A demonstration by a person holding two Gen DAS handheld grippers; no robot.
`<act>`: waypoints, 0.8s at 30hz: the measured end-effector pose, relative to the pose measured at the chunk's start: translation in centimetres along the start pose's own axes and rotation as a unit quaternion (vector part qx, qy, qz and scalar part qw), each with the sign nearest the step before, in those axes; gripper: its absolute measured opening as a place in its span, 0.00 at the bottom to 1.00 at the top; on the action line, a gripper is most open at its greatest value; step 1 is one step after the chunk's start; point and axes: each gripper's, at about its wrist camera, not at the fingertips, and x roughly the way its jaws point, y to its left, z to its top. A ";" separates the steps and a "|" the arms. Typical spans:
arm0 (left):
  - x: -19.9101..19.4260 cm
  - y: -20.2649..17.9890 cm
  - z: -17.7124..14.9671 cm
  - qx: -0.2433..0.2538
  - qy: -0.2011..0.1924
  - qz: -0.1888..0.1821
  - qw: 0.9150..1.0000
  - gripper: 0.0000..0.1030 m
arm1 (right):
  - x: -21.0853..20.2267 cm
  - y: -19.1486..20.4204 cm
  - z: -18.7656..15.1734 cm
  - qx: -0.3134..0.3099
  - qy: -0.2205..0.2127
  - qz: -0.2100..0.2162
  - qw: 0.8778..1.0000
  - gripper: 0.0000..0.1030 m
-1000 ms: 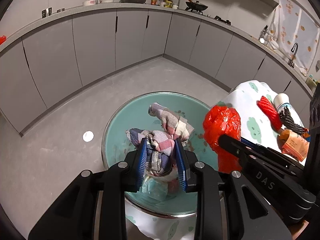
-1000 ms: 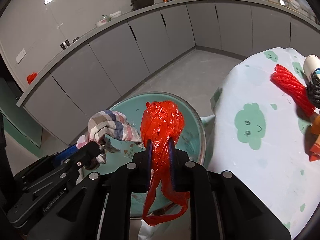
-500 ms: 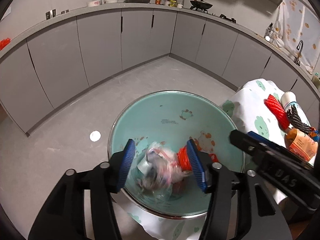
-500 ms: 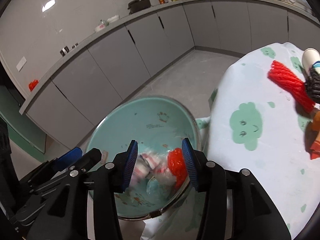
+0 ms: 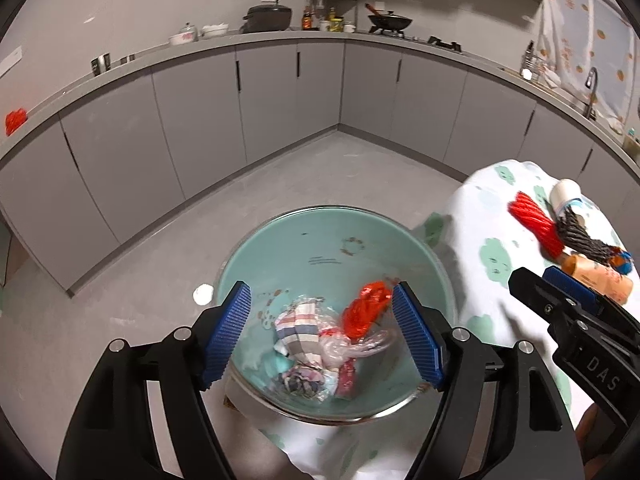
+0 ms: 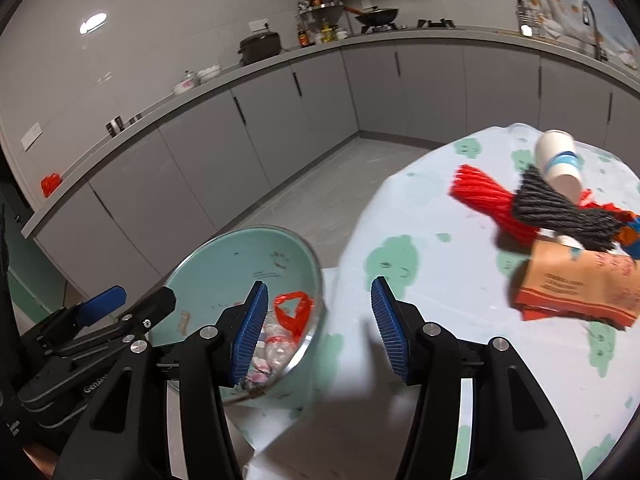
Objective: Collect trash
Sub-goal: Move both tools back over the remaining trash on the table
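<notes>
on the cloud-print tablecloth (image 6: 420,216) to the right lie a red mesh roll (image 6: 486,198), a dark mesh roll (image 6: 560,210), a white cup (image 6: 558,164) and an orange-brown packet (image 6: 580,286), all bunched together. only the left wrist view looks straight into the teal basin (image 5: 332,240), where the plaid cloth (image 5: 298,330) and the red plastic bag (image 5: 366,310) rest among clear wrappers, well below the pads. the left gripper (image 5: 320,338) and right gripper (image 6: 316,326) have just been opening; both jaws stand spread, nothing between them.
</notes>
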 end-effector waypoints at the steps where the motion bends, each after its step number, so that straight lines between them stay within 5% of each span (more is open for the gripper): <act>1: -0.2 -0.4 -0.1 0.004 0.000 -0.003 1.000 0.71 | -0.2 -0.4 -0.1 0.002 -0.001 -0.004 1.000 0.53; 24: -3.2 -10.5 -2.3 0.092 0.009 -0.071 0.993 0.73 | -6.5 -9.1 -2.7 0.060 -0.020 -0.122 0.991 0.79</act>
